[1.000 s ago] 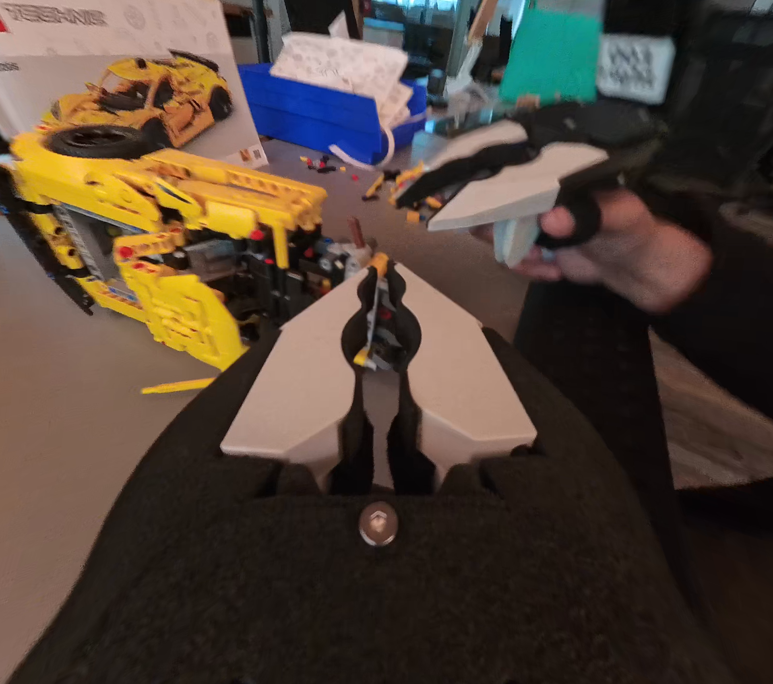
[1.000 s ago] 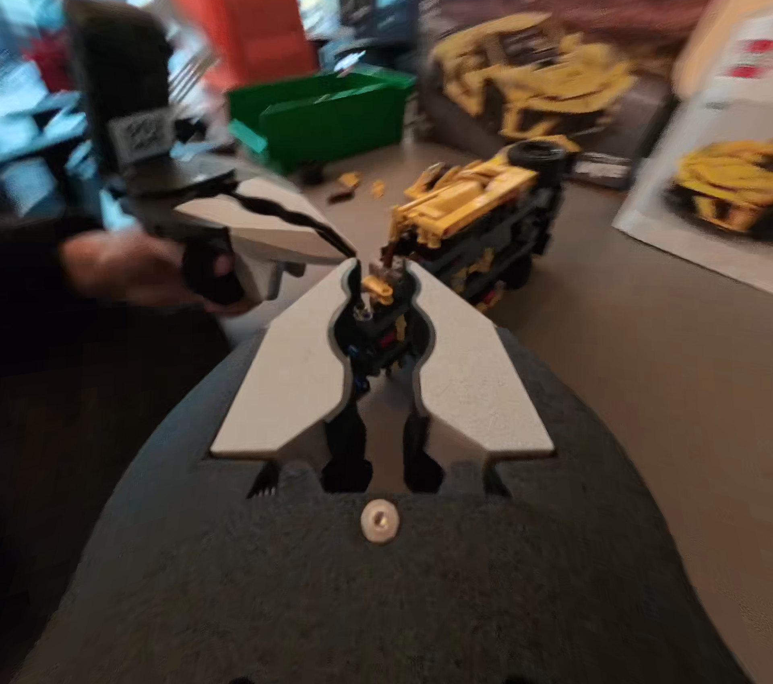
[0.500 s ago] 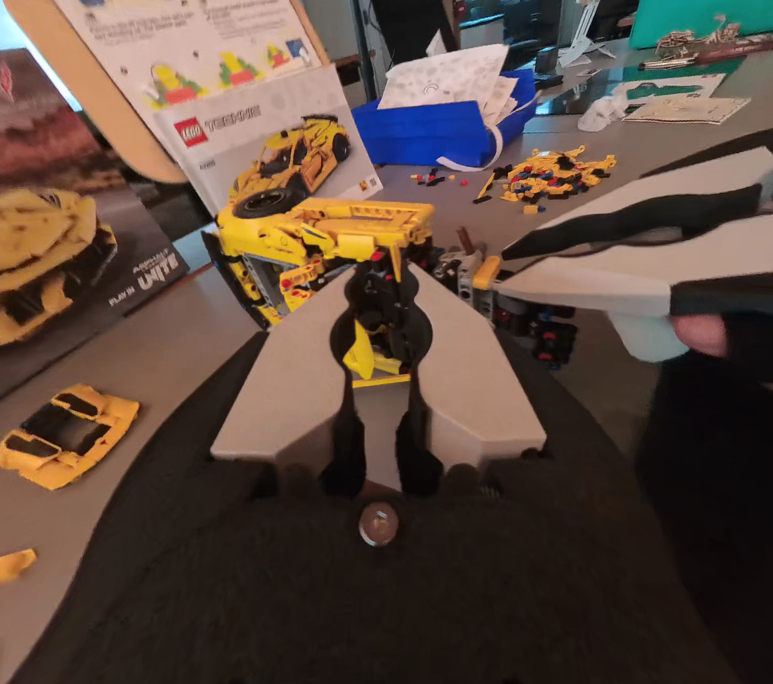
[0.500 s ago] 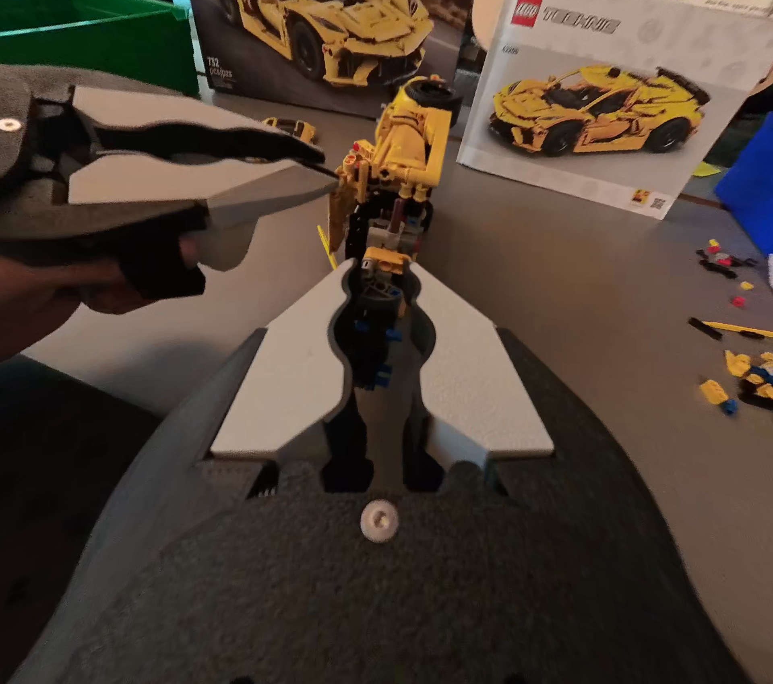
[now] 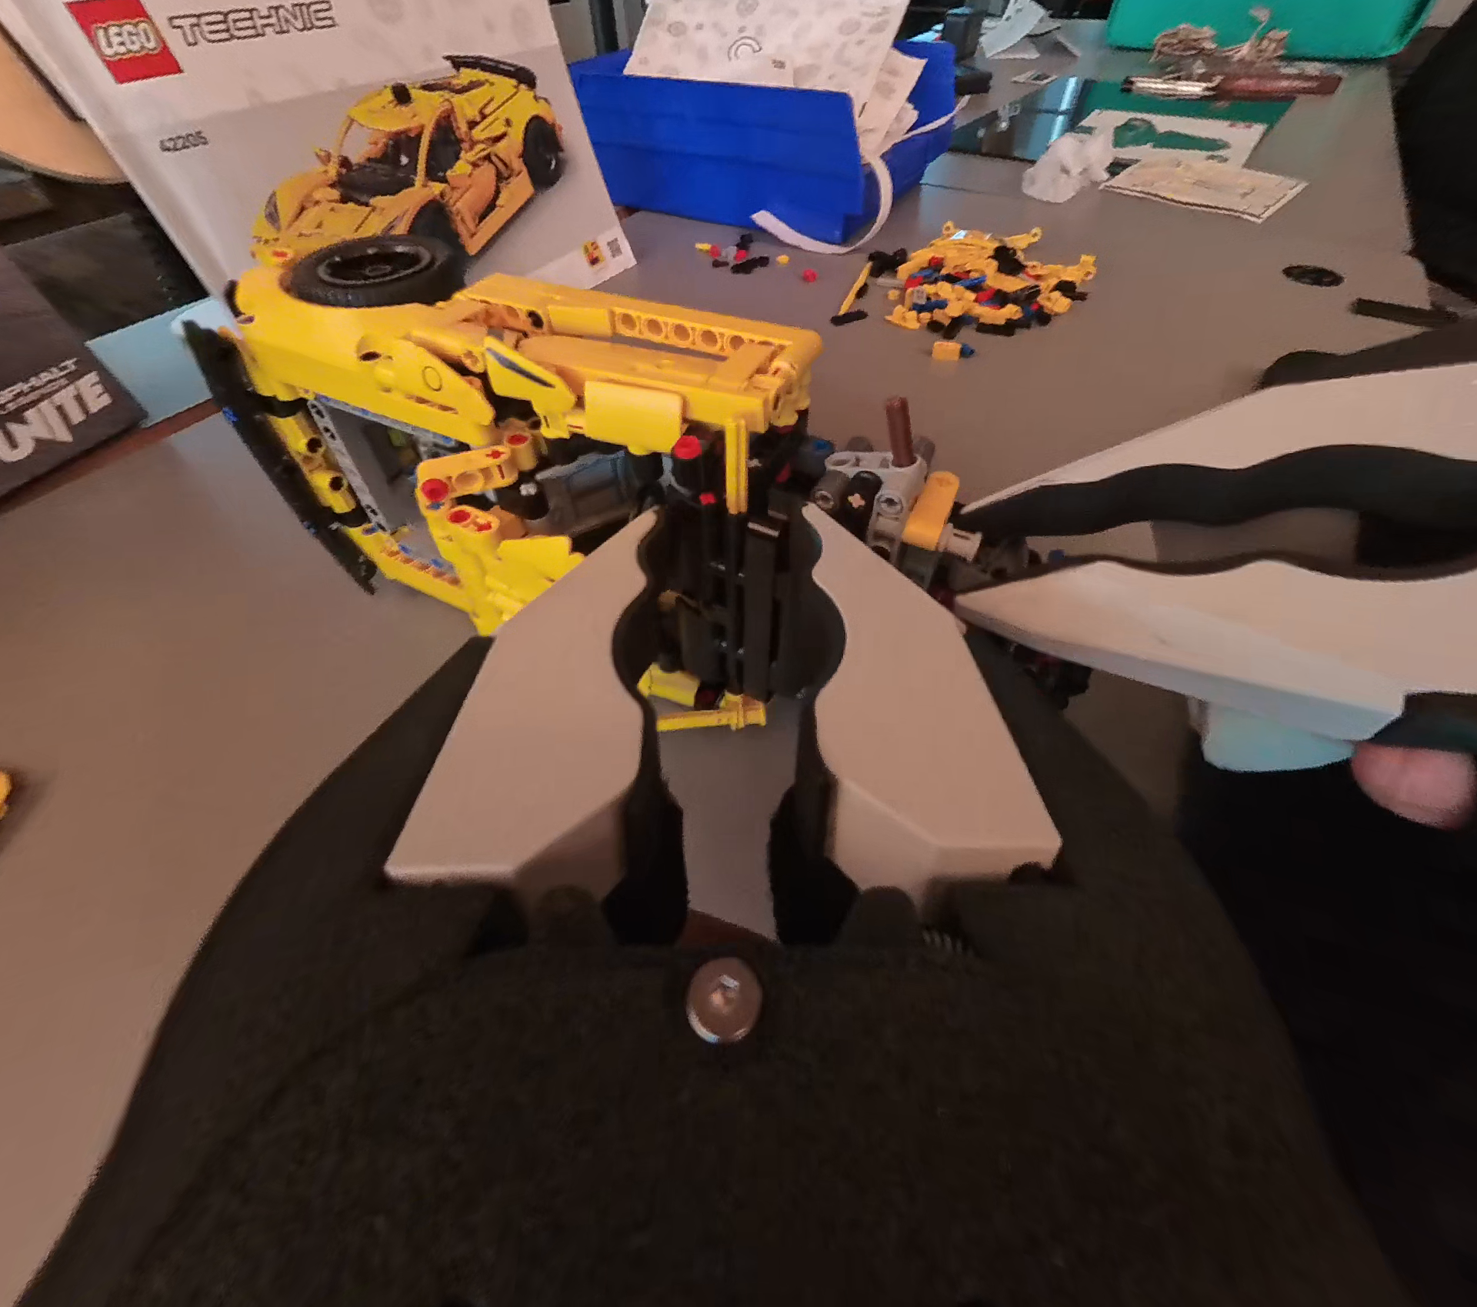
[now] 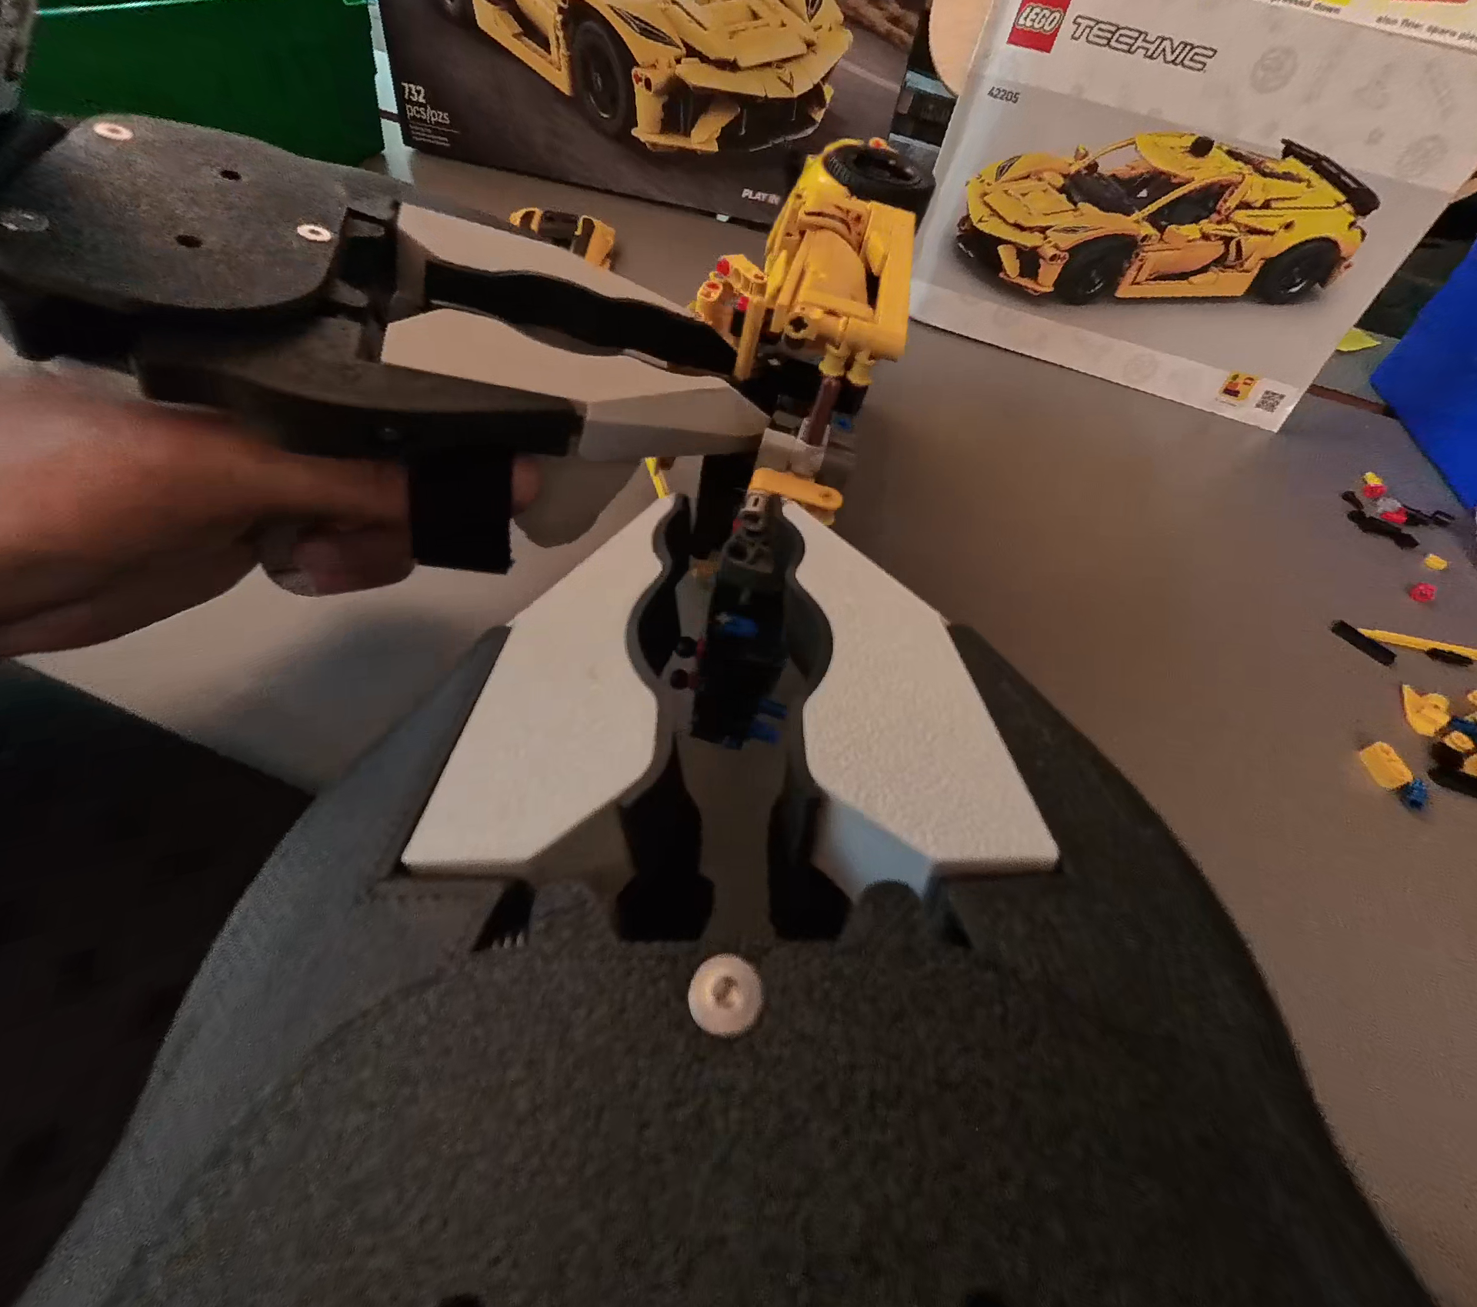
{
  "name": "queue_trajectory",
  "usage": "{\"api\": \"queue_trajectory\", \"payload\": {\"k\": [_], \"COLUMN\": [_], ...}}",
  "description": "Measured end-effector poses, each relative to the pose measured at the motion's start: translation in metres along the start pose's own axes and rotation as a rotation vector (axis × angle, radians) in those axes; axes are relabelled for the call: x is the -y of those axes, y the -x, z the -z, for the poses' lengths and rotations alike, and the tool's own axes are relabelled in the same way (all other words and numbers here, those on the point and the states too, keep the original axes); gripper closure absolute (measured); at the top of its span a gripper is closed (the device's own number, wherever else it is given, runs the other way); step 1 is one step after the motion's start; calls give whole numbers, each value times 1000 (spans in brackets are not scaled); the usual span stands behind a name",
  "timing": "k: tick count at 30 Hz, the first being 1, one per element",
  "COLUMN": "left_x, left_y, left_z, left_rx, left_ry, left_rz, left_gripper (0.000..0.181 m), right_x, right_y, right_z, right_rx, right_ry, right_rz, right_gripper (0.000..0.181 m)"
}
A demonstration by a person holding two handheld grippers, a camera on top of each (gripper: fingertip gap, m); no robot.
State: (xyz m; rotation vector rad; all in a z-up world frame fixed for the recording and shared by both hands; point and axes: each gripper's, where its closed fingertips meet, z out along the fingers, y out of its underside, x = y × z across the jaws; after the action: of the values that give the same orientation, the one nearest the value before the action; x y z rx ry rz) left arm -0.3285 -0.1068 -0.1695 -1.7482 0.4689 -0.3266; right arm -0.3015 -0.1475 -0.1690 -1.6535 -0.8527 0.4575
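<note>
Left gripper [image 5: 729, 533] pinching black mid-frame of half-built yellow brick car [image 5: 511, 421] — car tipped on side on grey table [image 5: 160, 629]. Right gripper [image 6: 731, 517] clamped on car's black-grey end section; yellow loose-brick pile [image 5: 983, 285] beyond.

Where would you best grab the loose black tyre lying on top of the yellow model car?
Probably across the rim of the tyre, coming down from above: it lies flat on the tipped model car, its round outer edge exposed and neither hand-held gripper near it.
</note>
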Motion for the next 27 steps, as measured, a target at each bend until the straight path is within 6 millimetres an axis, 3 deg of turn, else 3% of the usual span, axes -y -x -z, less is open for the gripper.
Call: {"api": "queue_trajectory", "payload": {"k": [4,11,27], "left_x": [3,1,1], "left_y": [2,6,-26], "left_z": [-6,-12,-23], "left_rx": [-52,34,7], "left_ry": [-54,-46,-8], "left_rz": [-23,-26,-59], "left_gripper": [154,153,160], "right_x": [-1,-3,-12], "right_y": [-11,-16,-20], "right_z": [-5,-5,24], "right_rx": [-25,1,-36], "right_ry": [5,24,17], "right_rz": [-22,-43,-91], "right_gripper": [175,176,177]}}
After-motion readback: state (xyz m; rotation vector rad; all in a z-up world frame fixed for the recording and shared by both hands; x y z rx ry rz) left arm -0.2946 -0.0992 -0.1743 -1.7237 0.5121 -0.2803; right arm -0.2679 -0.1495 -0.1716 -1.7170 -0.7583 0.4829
